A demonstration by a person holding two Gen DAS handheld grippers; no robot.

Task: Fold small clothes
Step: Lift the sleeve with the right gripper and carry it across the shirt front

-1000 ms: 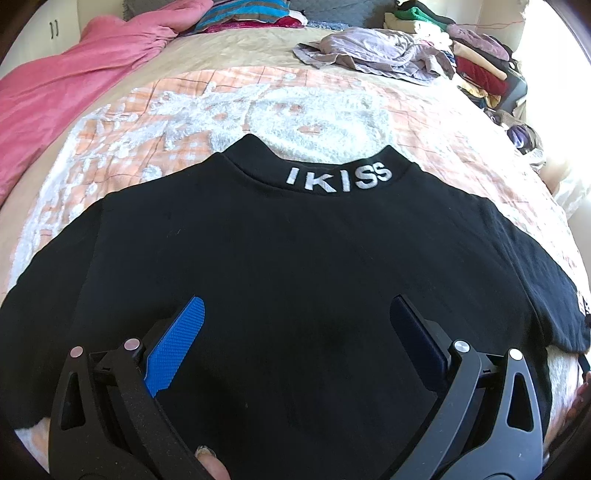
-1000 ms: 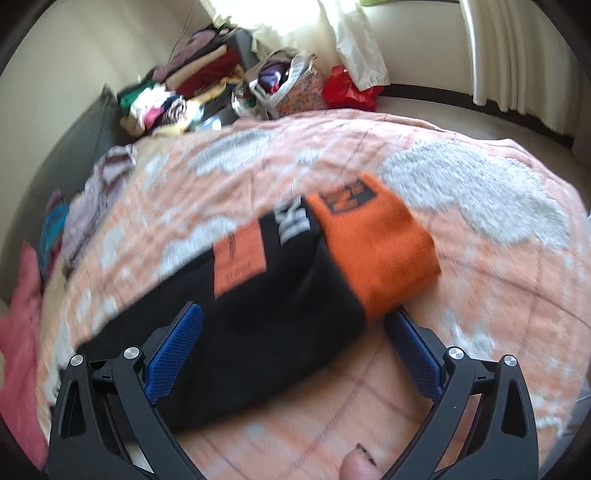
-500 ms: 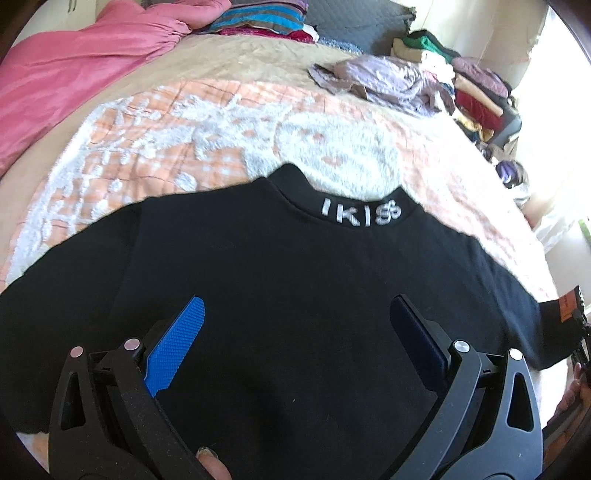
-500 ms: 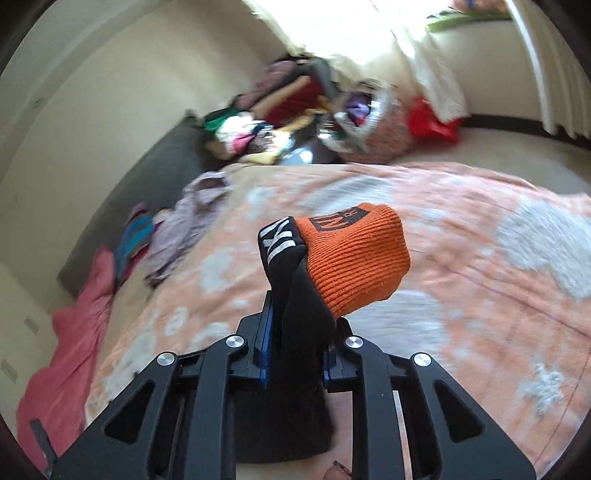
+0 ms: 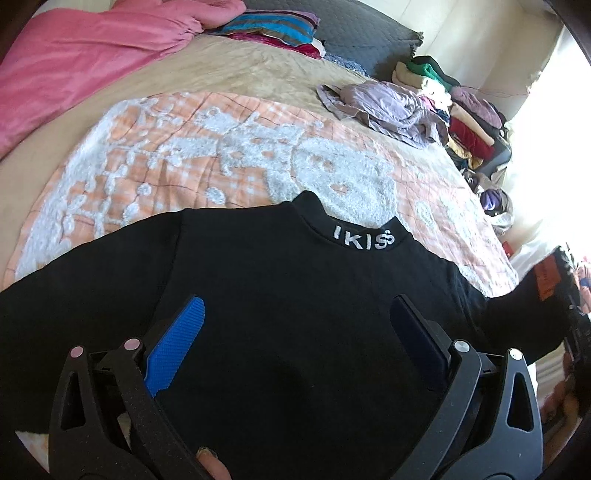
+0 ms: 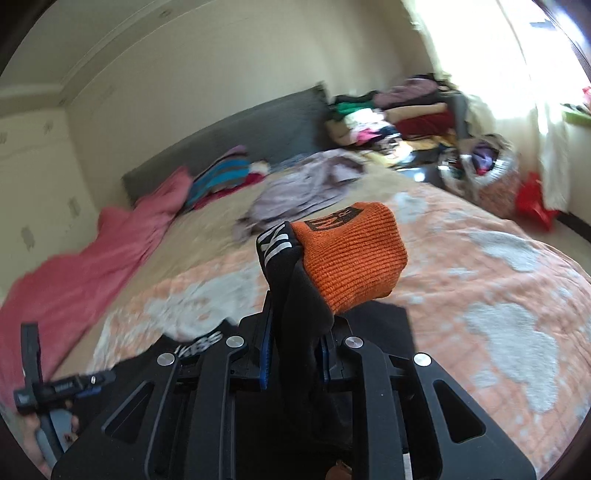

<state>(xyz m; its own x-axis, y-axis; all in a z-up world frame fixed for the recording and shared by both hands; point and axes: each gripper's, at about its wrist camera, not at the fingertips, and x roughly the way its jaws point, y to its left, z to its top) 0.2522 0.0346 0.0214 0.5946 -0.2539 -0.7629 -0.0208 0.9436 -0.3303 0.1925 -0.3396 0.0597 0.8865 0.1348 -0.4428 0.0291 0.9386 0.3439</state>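
Note:
A black sweater (image 5: 295, 302) with white "IKISS" lettering on its collar (image 5: 364, 242) lies flat on the bed. My left gripper (image 5: 295, 325) is open and hovers over the sweater's body, holding nothing. My right gripper (image 6: 293, 354) is shut on the sweater's right sleeve (image 6: 295, 295), lifted off the bed, with its orange knitted cuff (image 6: 351, 254) standing up above the fingers. The raised sleeve and its orange patch (image 5: 546, 280) also show at the right edge of the left wrist view. The left gripper's handle (image 6: 48, 387) shows at lower left in the right wrist view.
The sweater rests on an orange and white checked blanket (image 5: 184, 147). A pink duvet (image 5: 85, 62) lies at the far left. A crumpled lilac garment (image 5: 388, 107) and stacked clothes (image 5: 461, 110) sit at the far right. A striped cushion (image 5: 273, 29) lies by the grey headboard (image 6: 229, 147).
My right gripper closed on the sleeve near the orange cuff and lifted it up and toward the sweater's body. My left gripper stayed open and drew back slightly.

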